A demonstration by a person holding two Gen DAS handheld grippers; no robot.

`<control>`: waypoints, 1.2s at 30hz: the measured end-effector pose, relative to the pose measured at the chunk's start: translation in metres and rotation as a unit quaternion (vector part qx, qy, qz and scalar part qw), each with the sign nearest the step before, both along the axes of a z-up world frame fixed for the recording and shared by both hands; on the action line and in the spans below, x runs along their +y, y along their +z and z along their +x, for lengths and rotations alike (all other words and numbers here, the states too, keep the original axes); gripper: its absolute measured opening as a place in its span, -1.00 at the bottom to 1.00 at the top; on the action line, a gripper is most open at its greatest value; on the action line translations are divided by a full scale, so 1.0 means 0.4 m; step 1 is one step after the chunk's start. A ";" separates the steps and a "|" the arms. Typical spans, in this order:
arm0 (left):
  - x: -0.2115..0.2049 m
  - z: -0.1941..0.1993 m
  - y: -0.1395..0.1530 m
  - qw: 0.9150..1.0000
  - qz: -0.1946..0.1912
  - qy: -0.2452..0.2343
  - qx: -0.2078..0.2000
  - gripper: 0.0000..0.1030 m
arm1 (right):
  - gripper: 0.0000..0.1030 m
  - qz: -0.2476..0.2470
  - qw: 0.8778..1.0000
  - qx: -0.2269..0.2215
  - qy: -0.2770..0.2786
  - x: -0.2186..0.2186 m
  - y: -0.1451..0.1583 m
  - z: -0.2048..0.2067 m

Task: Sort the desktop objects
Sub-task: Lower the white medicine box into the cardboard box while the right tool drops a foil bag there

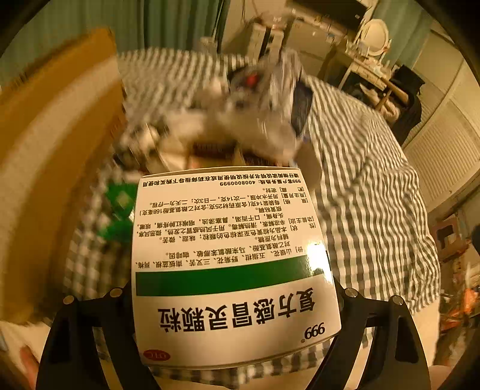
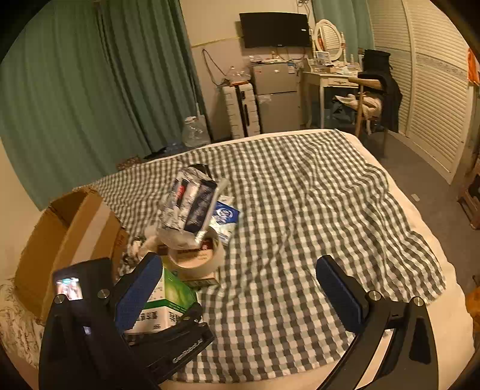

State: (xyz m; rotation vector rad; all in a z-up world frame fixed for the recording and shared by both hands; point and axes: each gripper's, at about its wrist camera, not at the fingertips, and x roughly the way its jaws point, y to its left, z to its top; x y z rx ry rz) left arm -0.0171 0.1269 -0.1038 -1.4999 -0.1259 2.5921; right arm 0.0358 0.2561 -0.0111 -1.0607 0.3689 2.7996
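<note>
The left gripper (image 1: 237, 300) pinches a medicine box (image 1: 231, 261); the right gripper (image 2: 240, 288) is spread, empty. A pile (image 2: 192, 228) remains beside the cardboard box (image 2: 69, 234).

Room under warm, dim yellowish light. Green curtains (image 2: 90, 90) cover the left wall. On the far beige wall hangs a dark TV (image 2: 274, 29) above a small grey fridge (image 2: 276, 99), with a white suitcase (image 2: 241, 111) just beside it. To the right stand a white dresser (image 2: 330, 81) with an oval mirror (image 2: 328, 36) and a chair (image 2: 372, 99) draped in dark clothing. White louvred doors (image 2: 435, 99) line the right wall. The floor (image 2: 420, 174) is grey. A checked cloth (image 2: 315, 210) covers the bed.
</note>
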 end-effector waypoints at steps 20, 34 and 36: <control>-0.104 -0.084 0.030 0.995 -0.025 0.091 0.045 0.72 | 0.81 -0.055 0.985 -0.129 0.102 -0.073 -0.146 -0.397; -0.127 -0.103 0.035 0.993 -0.025 0.100 0.050 0.72 | -0.51 -0.076 0.980 -0.139 0.122 -0.058 -0.177 -0.359; -0.128 -0.097 0.045 0.994 -0.021 0.098 0.054 0.72 | -0.52 -0.078 0.980 -0.133 0.122 -0.052 -0.161 -0.326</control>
